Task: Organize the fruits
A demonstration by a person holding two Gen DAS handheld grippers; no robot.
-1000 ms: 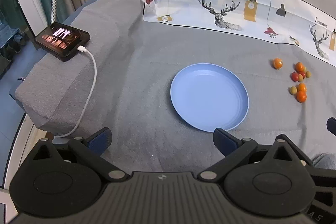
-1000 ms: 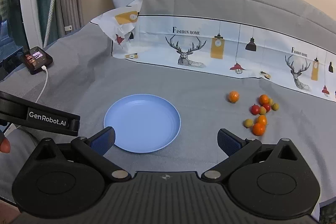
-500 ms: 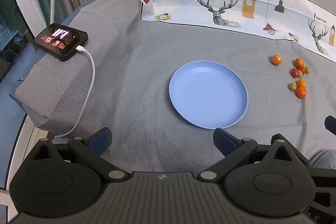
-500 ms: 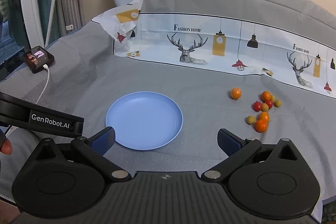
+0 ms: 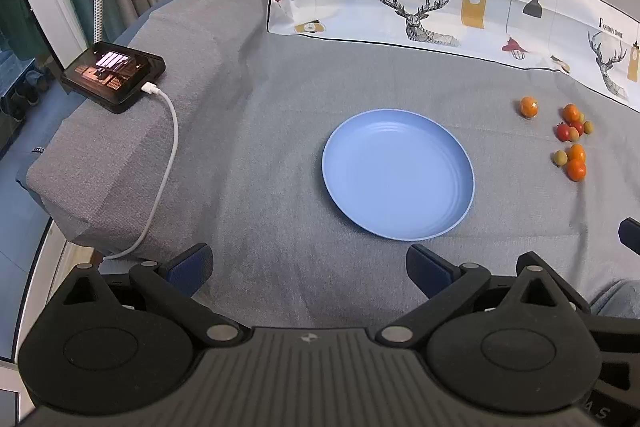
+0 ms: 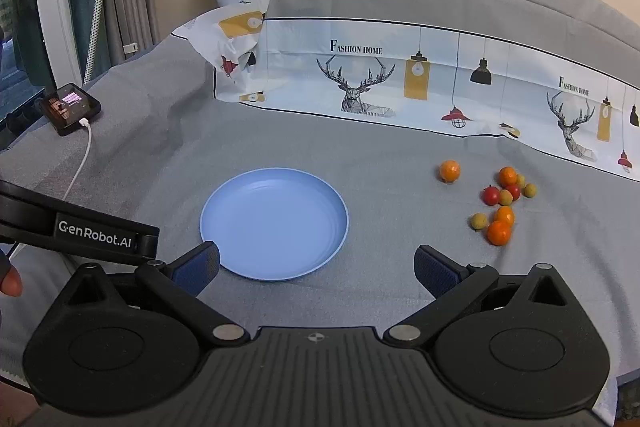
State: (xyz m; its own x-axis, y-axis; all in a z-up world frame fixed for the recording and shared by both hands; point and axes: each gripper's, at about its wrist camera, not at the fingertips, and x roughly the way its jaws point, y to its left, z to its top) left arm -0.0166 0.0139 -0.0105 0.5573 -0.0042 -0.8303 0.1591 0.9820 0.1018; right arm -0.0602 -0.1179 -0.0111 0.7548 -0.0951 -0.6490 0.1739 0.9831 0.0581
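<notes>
Right wrist view, one blue plate [image 6: 274, 223], nine small fruits [image 6: 498, 201], both claws [image 6: 316, 267] [image 5: 308, 267] spread, empty.

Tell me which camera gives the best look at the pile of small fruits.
The right wrist view: the small fruits sit larger and clear of the frame edge, each one distinguishable. The left wrist view shows the same fruits smaller, near its right edge.

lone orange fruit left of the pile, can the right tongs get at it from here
Probably yes: the lone orange fruit sits apart from the pile on bare cloth, and the open right tongs have nothing between.
</notes>
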